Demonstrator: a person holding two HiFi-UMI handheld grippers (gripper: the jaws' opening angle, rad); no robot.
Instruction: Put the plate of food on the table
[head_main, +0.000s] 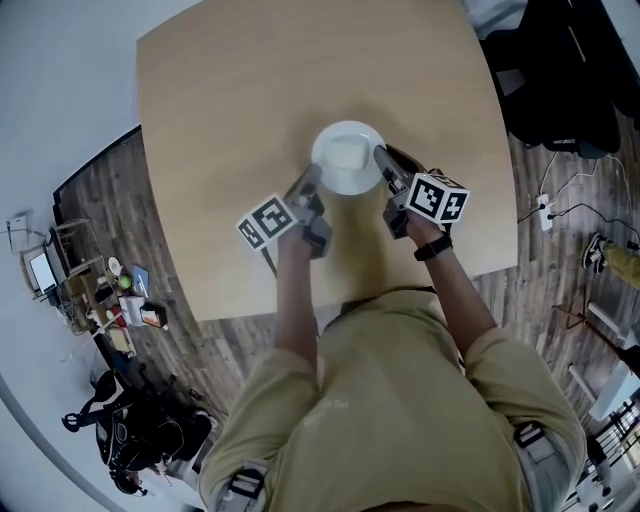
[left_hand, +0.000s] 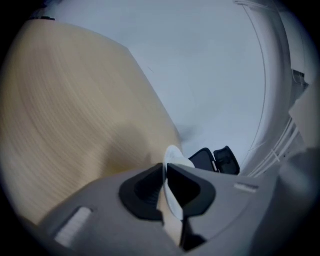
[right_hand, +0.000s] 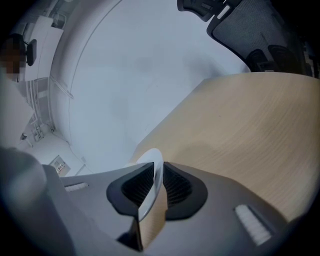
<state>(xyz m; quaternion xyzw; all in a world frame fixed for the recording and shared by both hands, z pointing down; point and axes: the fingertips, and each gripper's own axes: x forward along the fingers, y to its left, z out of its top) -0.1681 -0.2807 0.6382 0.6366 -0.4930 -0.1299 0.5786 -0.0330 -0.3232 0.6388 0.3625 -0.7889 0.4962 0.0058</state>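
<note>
Now the round white plate (head_main: 347, 157) is over the light wooden surface (head_main: 230, 110). Jaws of the left gripper (head_main: 310, 183) and right gripper (head_main: 385, 162) pinch its opposite rims; a black chair (head_main: 560, 80) stands nearby.

Khaki shirt (head_main: 400, 400), black wristband (head_main: 433, 247)

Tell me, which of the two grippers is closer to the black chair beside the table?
Right. The right gripper clamps the rim of the plate on the side facing the black chair; the left gripper clamps the opposite rim, farther away.
</note>
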